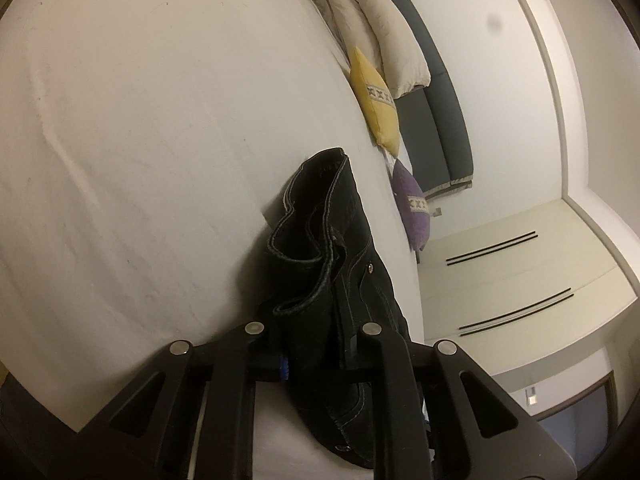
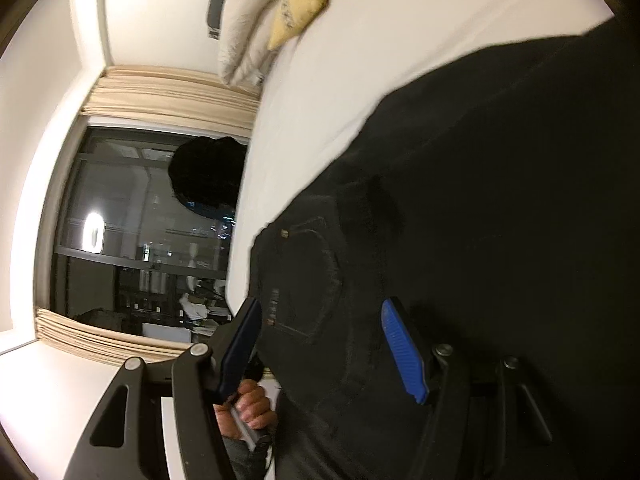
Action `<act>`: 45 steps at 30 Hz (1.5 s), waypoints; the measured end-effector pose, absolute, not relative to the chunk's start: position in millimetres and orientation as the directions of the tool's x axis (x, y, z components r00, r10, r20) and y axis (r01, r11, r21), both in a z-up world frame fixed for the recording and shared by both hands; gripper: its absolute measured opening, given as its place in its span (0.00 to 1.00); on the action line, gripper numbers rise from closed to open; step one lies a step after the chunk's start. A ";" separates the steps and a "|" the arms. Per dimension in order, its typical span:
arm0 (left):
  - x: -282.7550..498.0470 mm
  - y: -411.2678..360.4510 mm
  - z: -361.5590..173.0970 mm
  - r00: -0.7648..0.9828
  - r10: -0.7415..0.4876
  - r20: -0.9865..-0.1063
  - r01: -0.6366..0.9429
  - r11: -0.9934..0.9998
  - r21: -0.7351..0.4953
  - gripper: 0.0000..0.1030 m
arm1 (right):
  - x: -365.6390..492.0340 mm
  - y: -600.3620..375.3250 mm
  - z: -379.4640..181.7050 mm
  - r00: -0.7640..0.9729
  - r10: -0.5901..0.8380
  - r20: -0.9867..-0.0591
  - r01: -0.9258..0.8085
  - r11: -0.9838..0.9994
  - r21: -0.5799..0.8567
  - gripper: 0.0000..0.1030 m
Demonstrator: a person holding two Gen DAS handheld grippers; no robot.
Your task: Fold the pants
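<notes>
Lying on the white bed (image 1: pixel 140 128) are the black pants (image 1: pixel 328 248), bunched up near the edge. The left gripper (image 1: pixel 316 360) is pinched tight on a thick bit of the pants, and the cloth squeezes up between its fingers (image 1: pixel 284 366). The right gripper (image 2: pixel 324 344) has its blue fingers (image 2: pixel 402 346) spread wide apart, with nothing caught between them. They hang right over the pants (image 2: pixel 460 220), by a back pocket.

A yellow cushion (image 1: pixel 376 100) and a purple cushion (image 1: pixel 412 204) sit at the head of the bed next to big white pillows (image 1: pixel 384 32). A hand (image 2: pixel 250 408) shows low down past the right gripper. A dark window (image 2: pixel 148 232) with cream curtains (image 2: pixel 172 94) is off to the side.
</notes>
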State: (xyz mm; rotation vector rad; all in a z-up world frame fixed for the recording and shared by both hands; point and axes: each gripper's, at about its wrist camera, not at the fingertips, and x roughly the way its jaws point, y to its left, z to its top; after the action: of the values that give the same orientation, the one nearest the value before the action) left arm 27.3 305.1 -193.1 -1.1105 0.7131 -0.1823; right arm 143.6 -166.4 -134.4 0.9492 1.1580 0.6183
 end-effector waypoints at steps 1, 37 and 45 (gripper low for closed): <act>26.4 305.0 -193.6 0.768 -0.471 -0.434 -0.209 0.455 -0.865 0.12 | 145.0 -165.4 -139.9 0.294 0.813 -0.503 0.073 0.506 0.860 0.58; -25.0 -22.6 -76.0 0.679 -0.399 -0.617 0.420 0.900 -0.119 0.12 | 195.7 -168.3 -51.4 0.213 0.865 -0.455 -0.022 0.469 0.883 0.80; -49.4 -75.1 -84.3 0.690 -0.347 -0.636 0.498 0.864 0.069 0.12 | 210.0 -155.0 -45.7 0.157 0.772 -0.616 -0.098 0.633 0.768 0.73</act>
State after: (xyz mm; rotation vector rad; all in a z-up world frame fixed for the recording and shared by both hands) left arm -49.4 -75.1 -84.3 0.2448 0.6565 -0.4778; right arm 210.0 -155.0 -45.7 0.6578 1.2699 0.6908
